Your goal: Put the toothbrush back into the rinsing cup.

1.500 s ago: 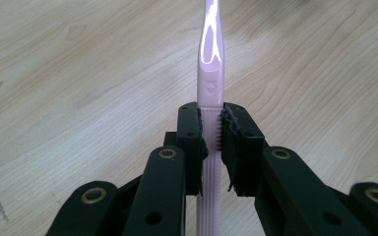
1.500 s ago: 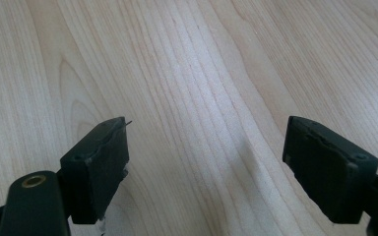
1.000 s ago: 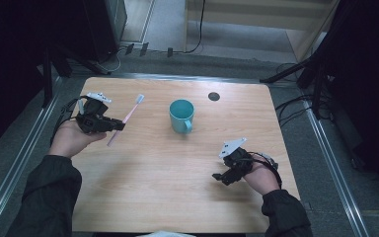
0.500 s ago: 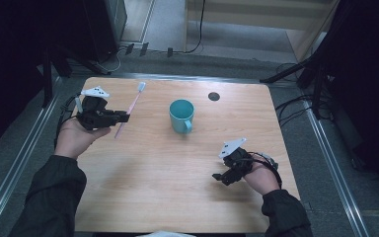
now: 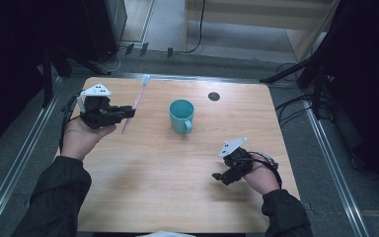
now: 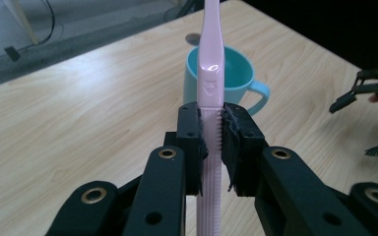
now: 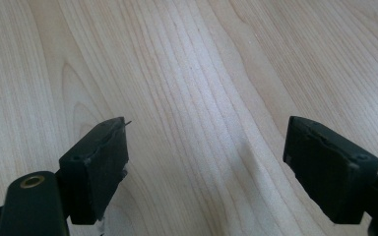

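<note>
My left gripper [image 5: 127, 111] is shut on a pink toothbrush [image 5: 134, 105], held above the table's left side with its brush head pointing toward the far edge. In the left gripper view the left gripper [image 6: 212, 135] pinches the pink toothbrush [image 6: 210, 59] at its ribbed handle. A teal mug [image 5: 181, 115] stands upright near the table's middle, its handle toward the front; this teal mug [image 6: 236, 73] appears right behind the brush. My right gripper [image 5: 220, 176] rests low at the front right, open with nothing between its fingers. The right gripper [image 7: 206, 157] looks down on bare wood.
The light wooden table [image 5: 168, 187] has a small dark round disc [image 5: 214, 96] near its far edge. Metal rails run along both sides of the table. Cables lie on the floor beyond the far edge.
My left gripper has lifted the pink toothbrush and carried it a little toward the far edge, tilting it more upright. The right hand and the mug have not moved.
</note>
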A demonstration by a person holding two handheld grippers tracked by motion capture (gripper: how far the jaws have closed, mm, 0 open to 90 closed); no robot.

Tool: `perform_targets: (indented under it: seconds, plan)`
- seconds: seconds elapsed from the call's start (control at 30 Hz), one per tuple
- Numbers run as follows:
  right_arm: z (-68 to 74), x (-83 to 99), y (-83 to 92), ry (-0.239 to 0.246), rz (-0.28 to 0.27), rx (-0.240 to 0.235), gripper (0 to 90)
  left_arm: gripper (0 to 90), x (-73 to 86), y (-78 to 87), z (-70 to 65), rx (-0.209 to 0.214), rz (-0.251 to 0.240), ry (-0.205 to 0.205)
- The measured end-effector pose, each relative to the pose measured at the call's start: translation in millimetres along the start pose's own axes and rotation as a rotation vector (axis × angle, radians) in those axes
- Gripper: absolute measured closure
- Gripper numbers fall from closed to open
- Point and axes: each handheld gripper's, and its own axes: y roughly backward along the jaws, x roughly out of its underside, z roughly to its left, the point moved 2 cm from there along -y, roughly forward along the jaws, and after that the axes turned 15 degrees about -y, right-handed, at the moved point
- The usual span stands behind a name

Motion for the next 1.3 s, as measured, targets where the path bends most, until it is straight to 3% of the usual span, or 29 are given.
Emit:
perform_targets:
  seconds: [0.17,0.27,0.7,1.0,1.3]
  plan:
    - [0.0,0.1,-0.1,0.001,0.003,-0.002,17.0,79.0,-8.3,2.8,-4.1,-0.021,-0.081,-0.001]
    - [0.3,0.0,-0.4,0.0,0.004,-0.002,17.0,79.0,-11.8,2.6,-6.3,-0.044,-0.103,-0.015]
    - [0.2,0.2,-1.2,-0.004,0.004,-0.003,17.0,79.0,-25.4,-3.1,-10.0,-0.065,-0.201,-0.018]
    - [0.2,0.5,-0.6,-0.008,0.004,-0.002,17.0,79.0,-34.8,-8.2,-8.7,-0.06,-0.218,-0.022]
    - [1.3,1.4,1.1,-0.01,-0.007,-0.003,17.0,79.0,-48.9,-24.4,-11.0,-0.027,-0.224,-0.036]
